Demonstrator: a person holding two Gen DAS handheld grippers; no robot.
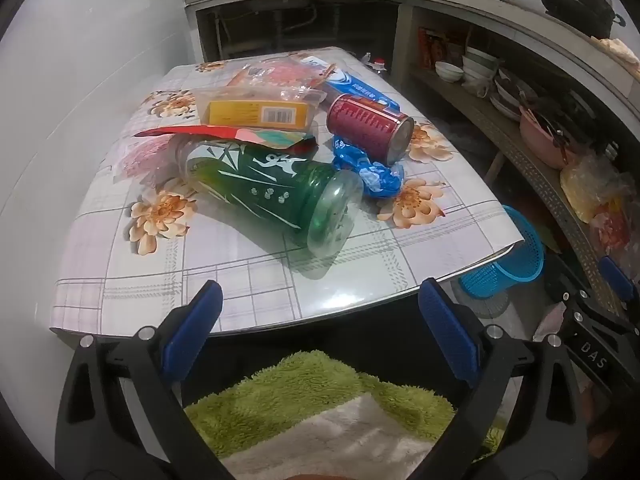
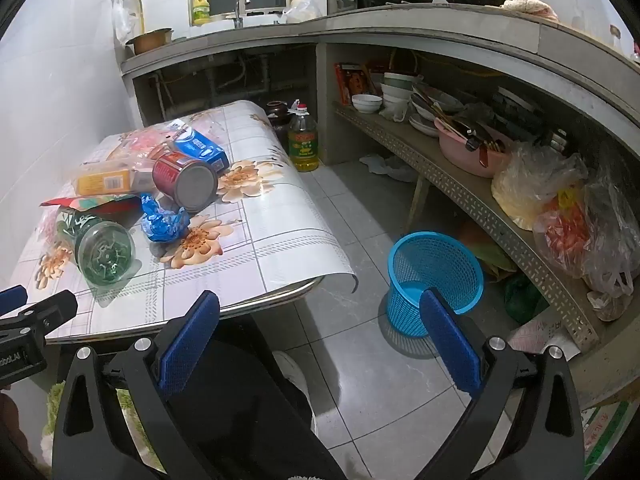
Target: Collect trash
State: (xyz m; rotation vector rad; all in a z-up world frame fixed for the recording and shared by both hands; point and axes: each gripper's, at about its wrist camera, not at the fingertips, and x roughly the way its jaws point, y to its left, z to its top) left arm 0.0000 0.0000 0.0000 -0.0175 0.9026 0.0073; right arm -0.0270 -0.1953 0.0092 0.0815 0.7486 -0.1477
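Progress: we've binned nothing; blue mesh plastic basket (image 2: 434, 280) looks empty.
Left: green plastic bottle (image 1: 272, 188), red metal can (image 1: 370, 128), wrappers.
Grippers: left gripper (image 1: 320, 332) & right gripper (image 2: 320, 336) both wide apart, holding nothing.

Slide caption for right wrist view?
Open right gripper above grey tiled floor, blue mesh plastic basket ahead.

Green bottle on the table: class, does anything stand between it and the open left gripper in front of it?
Nothing visible does. The green bottle lies on its side, base toward the left gripper, with only bare tablecloth between them. A red wrapper rests on its far end, away from the approach.
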